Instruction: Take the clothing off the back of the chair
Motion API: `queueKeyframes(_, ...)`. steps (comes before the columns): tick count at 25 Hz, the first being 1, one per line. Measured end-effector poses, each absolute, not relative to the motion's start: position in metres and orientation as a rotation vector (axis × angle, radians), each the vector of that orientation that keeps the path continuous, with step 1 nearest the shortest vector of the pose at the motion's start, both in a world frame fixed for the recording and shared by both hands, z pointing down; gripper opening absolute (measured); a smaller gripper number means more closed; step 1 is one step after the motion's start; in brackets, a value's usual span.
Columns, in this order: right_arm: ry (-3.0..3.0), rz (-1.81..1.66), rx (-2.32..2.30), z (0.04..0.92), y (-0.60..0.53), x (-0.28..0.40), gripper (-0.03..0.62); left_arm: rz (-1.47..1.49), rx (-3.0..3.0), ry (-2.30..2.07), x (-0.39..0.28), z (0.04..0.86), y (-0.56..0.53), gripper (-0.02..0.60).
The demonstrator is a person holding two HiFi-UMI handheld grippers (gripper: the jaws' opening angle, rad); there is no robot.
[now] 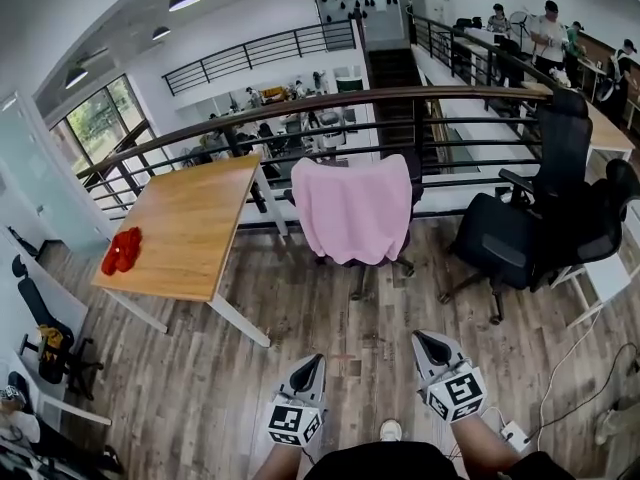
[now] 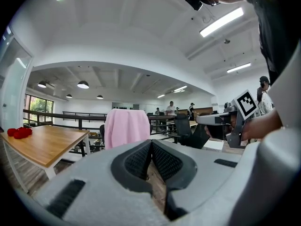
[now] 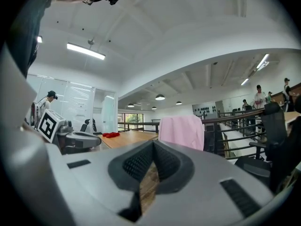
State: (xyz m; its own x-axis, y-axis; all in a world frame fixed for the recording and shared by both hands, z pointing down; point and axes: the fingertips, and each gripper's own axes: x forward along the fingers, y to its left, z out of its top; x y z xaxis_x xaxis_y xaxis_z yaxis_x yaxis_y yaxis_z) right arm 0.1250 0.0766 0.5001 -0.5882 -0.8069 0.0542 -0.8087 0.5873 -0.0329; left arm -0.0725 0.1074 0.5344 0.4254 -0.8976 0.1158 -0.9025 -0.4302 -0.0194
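Note:
A pink garment [image 1: 352, 210] hangs over the back of a dark office chair [image 1: 402, 261] by the railing. The same pink garment [image 2: 126, 127] [image 3: 181, 131] shows ahead in both gripper views. Well short of the chair, at the bottom of the head view, my left gripper [image 1: 311, 362] and right gripper [image 1: 426, 343] point toward it. Both are shut, tips together, with nothing between them. In the left gripper view the left gripper [image 2: 151, 143] shows its pads meeting; in its own view the right gripper [image 3: 153, 143] does too.
A wooden table [image 1: 190, 230] stands left of the chair with a red cloth [image 1: 121, 250] on its near corner. Black office chairs [image 1: 530, 223] crowd the right. A metal railing [image 1: 300, 118] runs behind. Cables [image 1: 560, 378] lie on the floor at right. People stand at far desks.

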Motion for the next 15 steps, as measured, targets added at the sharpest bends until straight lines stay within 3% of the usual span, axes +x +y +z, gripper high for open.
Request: queueKeyframes(15,-2.793,0.107,1.355,0.505,-0.005,0.140,0.005,0.160,2.541,-1.714,-0.069,0.539,0.033,0.017)
